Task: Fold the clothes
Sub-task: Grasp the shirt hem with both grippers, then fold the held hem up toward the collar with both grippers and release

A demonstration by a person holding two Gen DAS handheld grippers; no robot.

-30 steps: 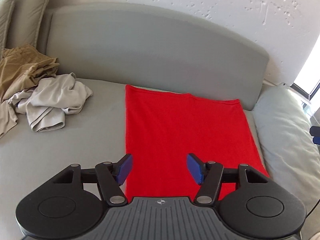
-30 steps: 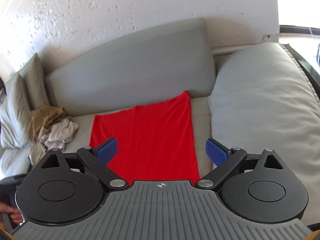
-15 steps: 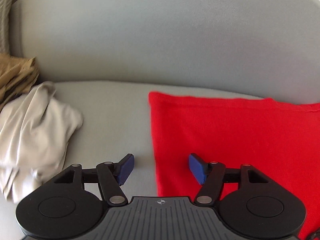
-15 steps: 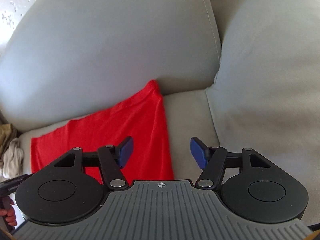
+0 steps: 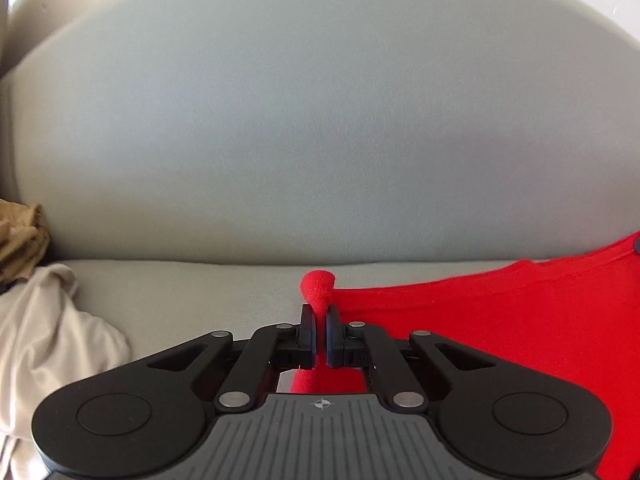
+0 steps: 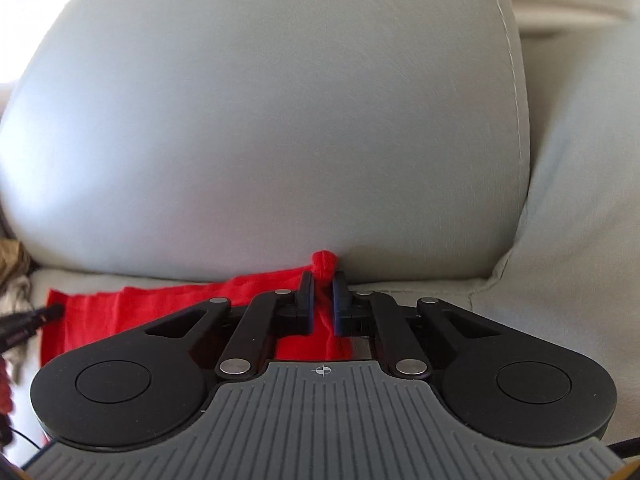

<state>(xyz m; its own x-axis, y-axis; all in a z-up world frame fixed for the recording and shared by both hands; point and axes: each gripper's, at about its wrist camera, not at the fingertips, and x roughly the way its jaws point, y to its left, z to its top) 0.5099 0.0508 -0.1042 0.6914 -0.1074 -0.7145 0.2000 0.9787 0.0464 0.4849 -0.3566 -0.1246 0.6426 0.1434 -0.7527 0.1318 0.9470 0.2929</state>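
In the left wrist view the left gripper (image 5: 319,322) is seen at the lower centre of the frame, its jaws drawn together and clamped on a corner of the red garment (image 5: 500,320); a small bunch of red cloth is pushed up beyond the fingertips, and the rest of the garment is spread flat across the lower right of the frame on the grey sofa seat (image 5: 192,292); the grey backrest cushion (image 5: 320,120) fills the upper and middle part of the view; a crumpled beige garment (image 5: 48,340) is lying at the lower left on the seat, well apart from the red one, and a tan garment (image 5: 20,236) is seen just behind it at the left edge. In the right wrist view the right gripper (image 6: 322,296) is seen at the centre, its jaws likewise closed on another corner of the red garment (image 6: 160,304), with a knot of red cloth raised above the fingertips against the foot of the backrest; the garment is stretched away to the lower left of the frame, where the tip of the other gripper is seen at its far corner; a pale side cushion (image 6: 580,200) occupies the right of the frame.
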